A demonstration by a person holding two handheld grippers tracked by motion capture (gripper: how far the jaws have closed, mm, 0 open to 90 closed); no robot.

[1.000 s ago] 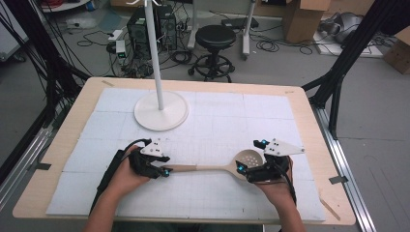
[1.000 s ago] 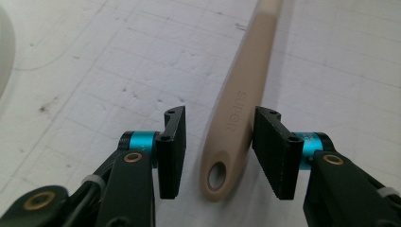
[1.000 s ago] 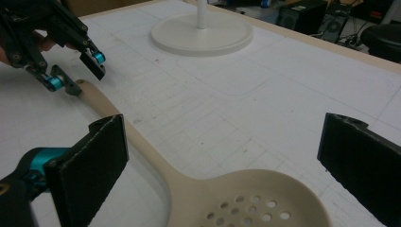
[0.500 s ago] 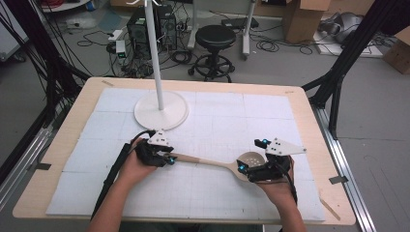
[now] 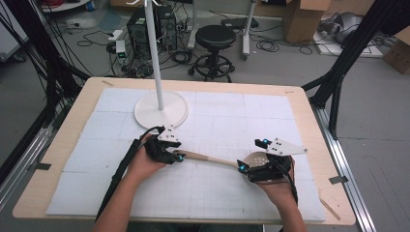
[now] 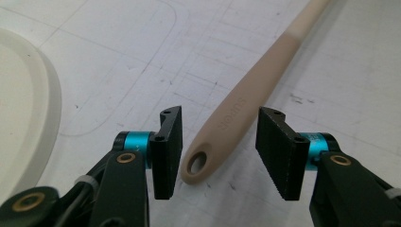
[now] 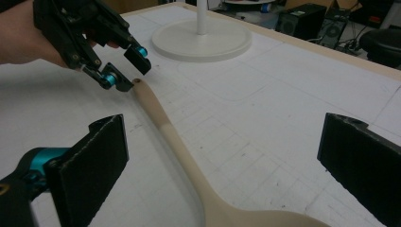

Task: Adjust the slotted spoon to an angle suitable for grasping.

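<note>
Lying flat on the white gridded mat of the desk (image 5: 58, 145), the beige slotted spoon (image 5: 212, 158) stretches from the left claw (image 5: 178, 157) to the right claw (image 5: 243, 169) in the high view. Its handle points left and its perforated bowl sits at the right, partly covered by the right claw's body. A hand grips each claw from the near edge. Farther off, left of centre, stands a white pole stand (image 5: 161, 108) on a round base.

Seen from the left gripper view, the spoon handle (image 6: 236, 113) runs away up and to the right, and its holed end lies between the two black pads (image 6: 279, 149). The left claw (image 6: 220, 151) is released: gaps show on both sides of the handle, and the jaws have just been opening. The rim of the stand's base (image 6: 28, 104) curves at the left edge.

Looking along the right claw (image 7: 224, 161) in the right gripper view, its jaws stand wide apart, released, with the spoon (image 7: 175, 137) lying on the mat between them and touching neither pad. Beyond, the left claw (image 7: 126, 68) sits at the handle's tip, and the stand's base (image 7: 203, 40) lies farther back.
</note>
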